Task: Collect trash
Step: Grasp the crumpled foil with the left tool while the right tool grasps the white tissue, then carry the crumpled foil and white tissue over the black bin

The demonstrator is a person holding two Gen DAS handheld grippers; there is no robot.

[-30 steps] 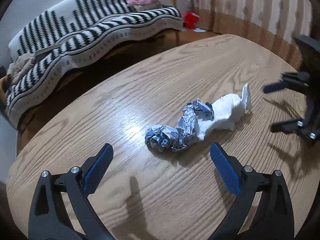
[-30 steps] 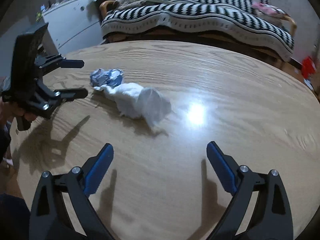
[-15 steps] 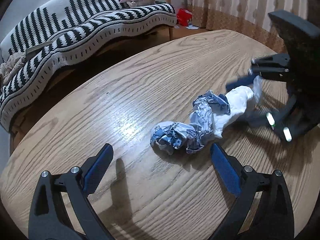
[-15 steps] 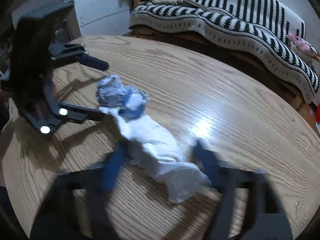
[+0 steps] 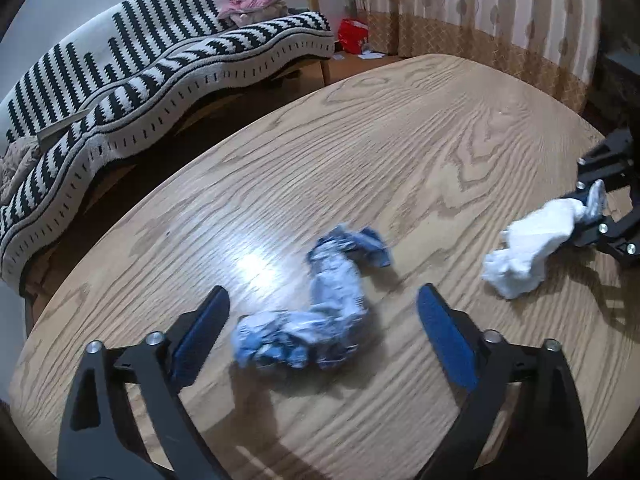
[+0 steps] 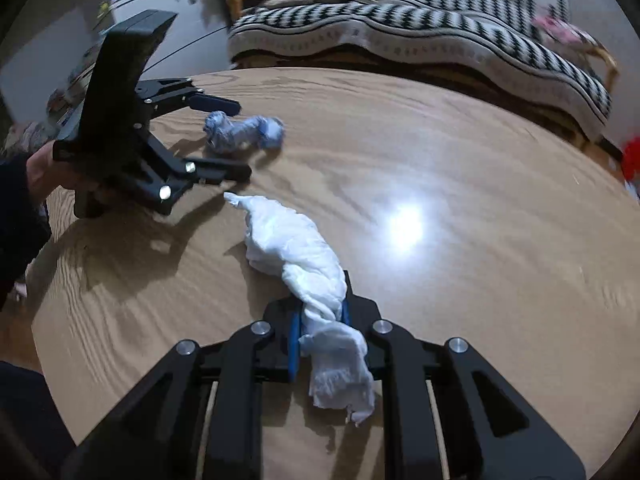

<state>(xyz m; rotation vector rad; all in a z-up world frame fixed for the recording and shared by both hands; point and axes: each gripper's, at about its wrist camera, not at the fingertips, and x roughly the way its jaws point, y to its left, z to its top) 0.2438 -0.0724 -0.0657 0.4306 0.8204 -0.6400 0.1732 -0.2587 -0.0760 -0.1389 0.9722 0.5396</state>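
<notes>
Left wrist view: your left gripper (image 5: 322, 320) was spread wide, its blue pads (image 5: 202, 332) on either side of the crumpled blue-and-silver wrapper (image 5: 316, 320), which lay on the wooden table (image 5: 400, 160) in the lower centre of the frame, not yet pinched. At the right edge, your right gripper (image 5: 592, 216) was clamped on one end of the white tissue (image 5: 528, 252), whose loose end trailed toward the lower left. A striped sofa (image 5: 160, 64) filled the upper left and a curtain (image 5: 480, 8) the upper right.

Right wrist view: your right gripper (image 6: 320, 332) was clenched on the white tissue (image 6: 296, 248) at the bottom centre, the paper twisted between the blue pads (image 6: 295, 344), with a short tail hanging toward the camera. In the upper left, your left gripper (image 6: 228, 136) stood parted around the wrapper (image 6: 244, 136), held in your hand (image 6: 44, 168). The sofa (image 6: 440, 32) ran along the top.
</notes>
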